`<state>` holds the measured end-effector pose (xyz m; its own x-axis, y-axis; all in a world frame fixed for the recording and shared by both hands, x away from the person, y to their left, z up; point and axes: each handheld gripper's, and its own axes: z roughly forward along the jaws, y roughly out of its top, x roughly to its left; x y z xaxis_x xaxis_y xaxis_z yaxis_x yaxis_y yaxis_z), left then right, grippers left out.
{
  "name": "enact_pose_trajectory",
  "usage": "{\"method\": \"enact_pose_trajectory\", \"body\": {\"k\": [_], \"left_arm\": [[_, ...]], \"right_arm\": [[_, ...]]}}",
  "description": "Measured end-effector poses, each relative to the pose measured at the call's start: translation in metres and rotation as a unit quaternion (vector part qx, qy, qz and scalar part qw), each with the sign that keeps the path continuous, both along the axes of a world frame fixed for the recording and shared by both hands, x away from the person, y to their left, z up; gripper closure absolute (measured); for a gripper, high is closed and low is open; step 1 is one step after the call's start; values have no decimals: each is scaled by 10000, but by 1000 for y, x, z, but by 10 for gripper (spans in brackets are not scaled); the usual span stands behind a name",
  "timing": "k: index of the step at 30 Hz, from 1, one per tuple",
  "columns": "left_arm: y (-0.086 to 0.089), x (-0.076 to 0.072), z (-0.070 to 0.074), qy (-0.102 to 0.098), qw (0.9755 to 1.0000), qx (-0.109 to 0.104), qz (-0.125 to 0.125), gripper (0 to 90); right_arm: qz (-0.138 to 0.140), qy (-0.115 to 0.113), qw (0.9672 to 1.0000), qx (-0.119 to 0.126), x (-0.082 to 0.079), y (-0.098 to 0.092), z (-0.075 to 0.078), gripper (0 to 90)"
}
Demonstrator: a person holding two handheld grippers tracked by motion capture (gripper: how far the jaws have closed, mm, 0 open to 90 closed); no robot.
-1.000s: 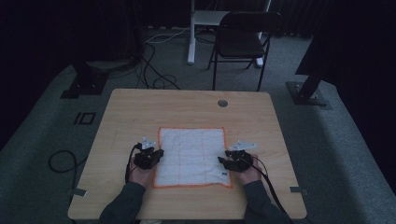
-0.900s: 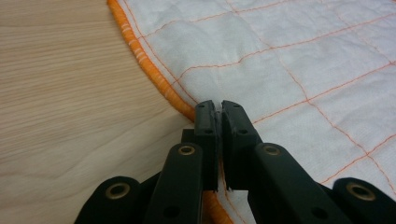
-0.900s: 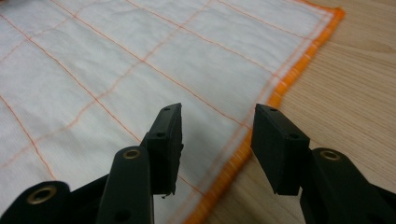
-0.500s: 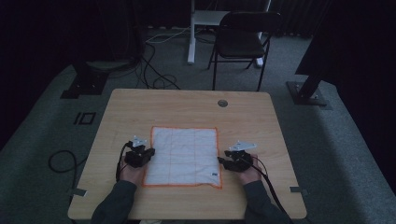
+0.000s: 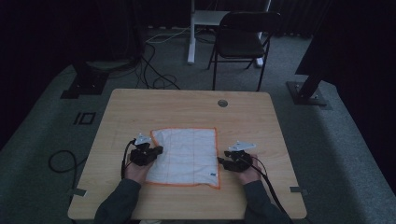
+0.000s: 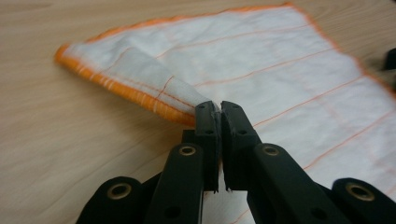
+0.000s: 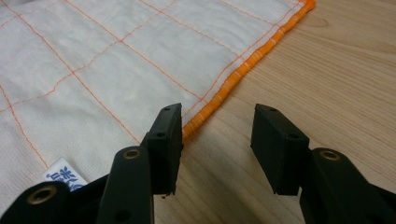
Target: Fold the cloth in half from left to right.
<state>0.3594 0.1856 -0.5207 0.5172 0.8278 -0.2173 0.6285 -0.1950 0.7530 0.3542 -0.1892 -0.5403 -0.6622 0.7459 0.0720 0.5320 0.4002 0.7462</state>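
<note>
— High view first: what's hard to read?

— Dim light all round. The room past the table's far edge sinks into black, and the black folding chair (image 5: 243, 39) there is mostly an outline. The person is cut off at the bottom edge, with just sleeves and hands showing. From up there the jaws of both grippers are too small and dark to judge.

— So where do the jaws show?

— Left gripper view: the left gripper (image 6: 219, 109) has its jaws pinched together on the orange hem of the white square cloth with thin orange grid lines (image 6: 261, 65). The fold lifted by that pinch hides the cloth's own edge underneath, and the far part of the cloth is blurred. Right gripper view: the right gripper (image 7: 217, 128) has its jaws standing wide, nothing between them but bare wood and the hem; the pad nearer the cloth sits just above the orange border, and I can't tell if it touches.

— And the cloth itself?

— It lies flat on the light wooden table (image 5: 140, 107), towards the near edge and roughly central between the left and right edges. Bright orange stitched border, faint orange squares, and a small label with blue print (image 7: 63, 179) near the corner by the right gripper, partly hidden behind that gripper's jaw. Its far left corner is pulled up and folded inward beside the left gripper.
</note>
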Motion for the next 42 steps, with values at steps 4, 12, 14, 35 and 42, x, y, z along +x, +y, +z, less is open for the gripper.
{"method": "enact_pose_trajectory", "body": {"k": [4, 12, 14, 35, 42], "left_arm": [[-12, 3, 8, -50, 9997, -122, -191, 870], [-36, 4, 19, -90, 9984, -186, -521, 870], [-41, 5, 22, -111, 9981, -187, -573, 871], [-87, 10, 41, -183, 9926, -400, -1129, 870], [-106, 11, 43, -198, 9900, -424, -1334, 870]], "right_arm": [[-13, 0, 10000, 4, 0, -1, 0, 533], [-13, 4, 10000, -18, 0, -1, 0, 533], [-14, 3, 10000, -24, 0, -1, 0, 533], [-43, 9, 10000, -42, 2, -2, 0, 532], [-83, -6, 9999, -58, 2, -3, 0, 532]]}}
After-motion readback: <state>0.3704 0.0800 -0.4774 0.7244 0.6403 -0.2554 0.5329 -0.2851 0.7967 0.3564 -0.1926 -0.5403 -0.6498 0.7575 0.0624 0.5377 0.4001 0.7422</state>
